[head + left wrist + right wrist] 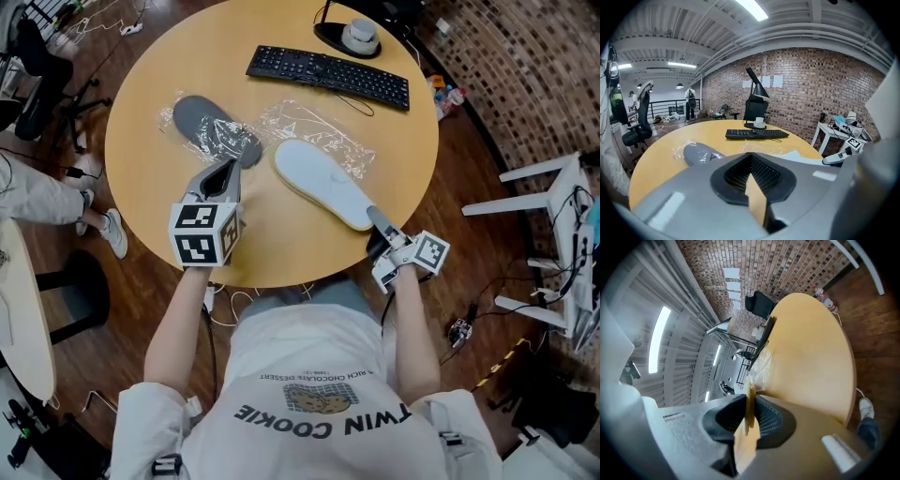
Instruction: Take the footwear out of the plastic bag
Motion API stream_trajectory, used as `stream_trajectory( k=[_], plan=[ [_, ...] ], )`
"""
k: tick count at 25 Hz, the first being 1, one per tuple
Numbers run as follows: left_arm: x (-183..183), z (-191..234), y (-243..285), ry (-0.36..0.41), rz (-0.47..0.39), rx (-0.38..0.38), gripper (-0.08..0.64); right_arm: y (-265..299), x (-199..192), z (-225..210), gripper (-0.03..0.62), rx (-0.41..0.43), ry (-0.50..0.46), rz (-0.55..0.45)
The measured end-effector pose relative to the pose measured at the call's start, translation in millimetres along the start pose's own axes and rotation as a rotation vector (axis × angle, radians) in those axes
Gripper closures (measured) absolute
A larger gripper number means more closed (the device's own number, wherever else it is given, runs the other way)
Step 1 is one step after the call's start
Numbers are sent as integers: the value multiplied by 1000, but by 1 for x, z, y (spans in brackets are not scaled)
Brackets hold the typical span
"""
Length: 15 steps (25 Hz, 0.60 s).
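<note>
White slipper (323,183) near table (281,255) edge, heel pinched by right gripper (374,218); left gripper (227,171) pressed together.

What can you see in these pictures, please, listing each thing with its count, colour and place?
round wooden table: one, tan, centre of the head view
grey slipper in a clear plastic bag: one, grey, table's left part
white slipper: one, white, out of any bag, mid-table
empty clear plastic bag: one, clear, crumpled just beyond the white slipper
black keyboard: one, black, table's far side
black stand base: one, black, far edge
white cup: one, white, on that base
white side table: one, white, on the floor at right
left gripper: one, grey, jaws together, beside the grey slipper
right gripper: one, grey, closed on the white slipper's near end
</note>
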State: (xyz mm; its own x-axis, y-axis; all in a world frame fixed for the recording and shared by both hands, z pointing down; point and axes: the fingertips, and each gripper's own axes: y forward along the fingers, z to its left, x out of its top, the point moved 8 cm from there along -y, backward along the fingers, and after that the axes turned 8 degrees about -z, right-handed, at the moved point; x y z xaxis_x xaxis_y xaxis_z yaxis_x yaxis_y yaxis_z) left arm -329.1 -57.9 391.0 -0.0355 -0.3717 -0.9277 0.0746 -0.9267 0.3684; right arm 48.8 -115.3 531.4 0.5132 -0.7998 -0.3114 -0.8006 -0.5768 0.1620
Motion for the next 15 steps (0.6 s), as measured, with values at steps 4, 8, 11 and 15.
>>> stream_trajectory(
  k=[4,8,11,15],
  plan=[
    [-1,-8,-3,13,5,-16,554,11,7,25,532,31,-205,21],
    [-6,-16,-2,9,16,-51,552,8,3,31,515,-186,-362,51],
    [-10,-20,-2,10,28,-78,552,10,2,33,469,-289,-505,85],
    [-12,-24,-5,3,23,-97,554,8,4,34,394,-321,-537,83]
  ],
)
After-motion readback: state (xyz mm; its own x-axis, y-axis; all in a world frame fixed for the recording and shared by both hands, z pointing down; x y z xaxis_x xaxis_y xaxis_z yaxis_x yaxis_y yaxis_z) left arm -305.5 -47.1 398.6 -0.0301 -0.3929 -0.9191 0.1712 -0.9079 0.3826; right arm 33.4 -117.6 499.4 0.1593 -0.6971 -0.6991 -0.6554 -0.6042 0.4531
